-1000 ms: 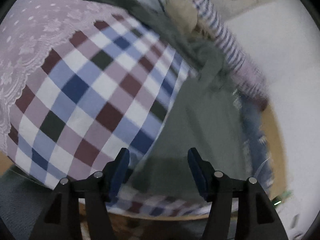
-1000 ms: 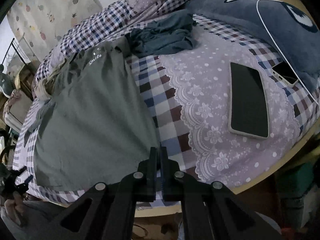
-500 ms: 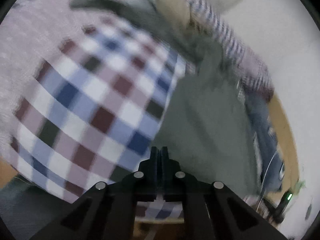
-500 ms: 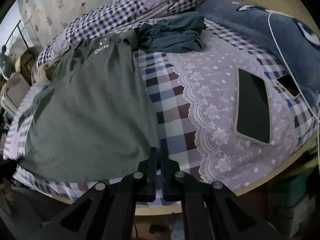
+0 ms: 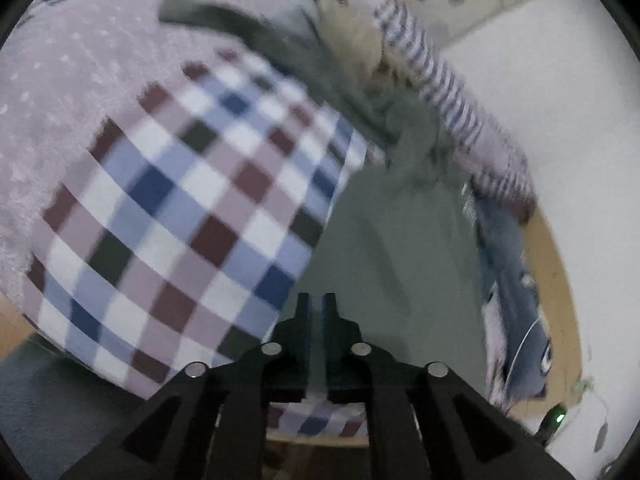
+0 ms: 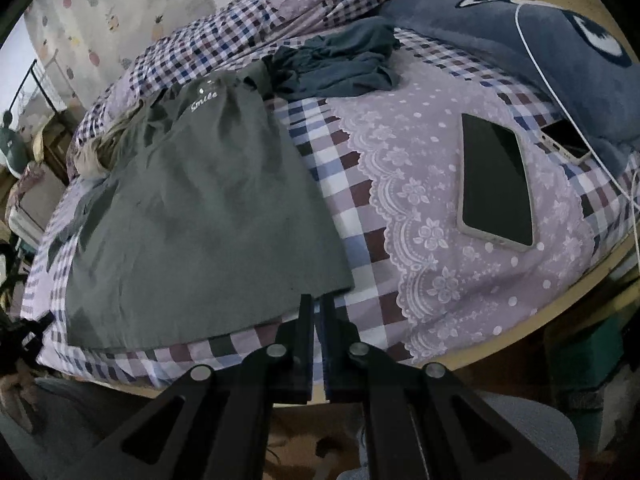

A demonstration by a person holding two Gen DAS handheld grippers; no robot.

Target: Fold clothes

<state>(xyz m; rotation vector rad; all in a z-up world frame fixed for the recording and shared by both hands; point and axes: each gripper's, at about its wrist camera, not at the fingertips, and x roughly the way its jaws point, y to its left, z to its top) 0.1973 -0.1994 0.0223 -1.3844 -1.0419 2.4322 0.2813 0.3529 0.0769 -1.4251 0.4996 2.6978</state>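
Checked bedsheet, one, in white, blue and maroon squares, with a lilac lace-edged panel over its right part; it covers the whole bed.
Grey T-shirt, one, laid flat on the sheet's left half, chest print "Smile" at the far end, hem at the near edge of the bed.
Blue-grey plush pillow, one, at the far right corner, a white cable running across it.
Dark teal garment, one, crumpled in a heap just beyond the shirt's collar.
Phones, two: a large one face up on the lace panel, well apart from the shirt; a second partly tucked under the pillow's edge.
Right tongs, one, clenched at the shirt's near right hem corner; whether cloth is pinched between the fingers cannot be told.
Left tongs, one, clenched over the shirt's edge where grey cloth meets checked sheet; the view is blurred and any grasp cannot be told.
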